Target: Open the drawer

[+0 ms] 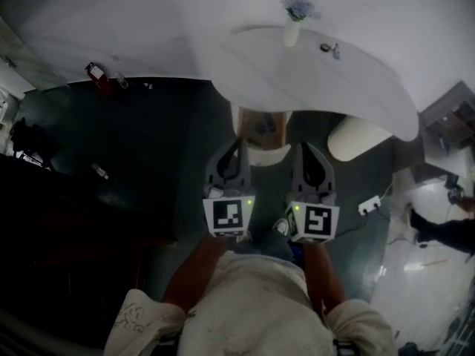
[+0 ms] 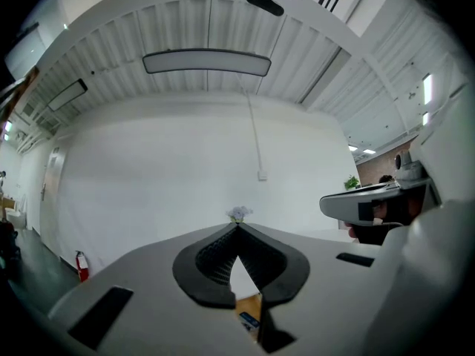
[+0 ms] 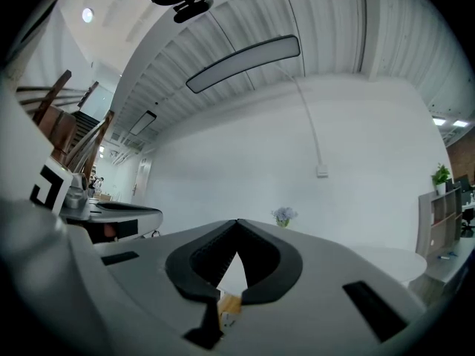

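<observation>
Both tools are clenched on nothing: my left gripper (image 2: 237, 226) and right gripper (image 3: 237, 222) are side by side, well short of the tan wooden drawer unit (image 1: 260, 127) under the curved white table's (image 1: 356, 80) near edge. I can't tell whether it's open or closed.

A white curved tabletop (image 1: 349, 80) overhangs the brown wooden unit (image 1: 260, 128). A white rounded object (image 1: 356, 138) stands just right of it; the dark floor (image 1: 148, 147) to the left lies open.

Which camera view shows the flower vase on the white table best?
The head view: the flower vase stands whole on the white table. The left gripper view catches only tiny blooms; the right gripper view, blooms and a sliver of vase.
</observation>
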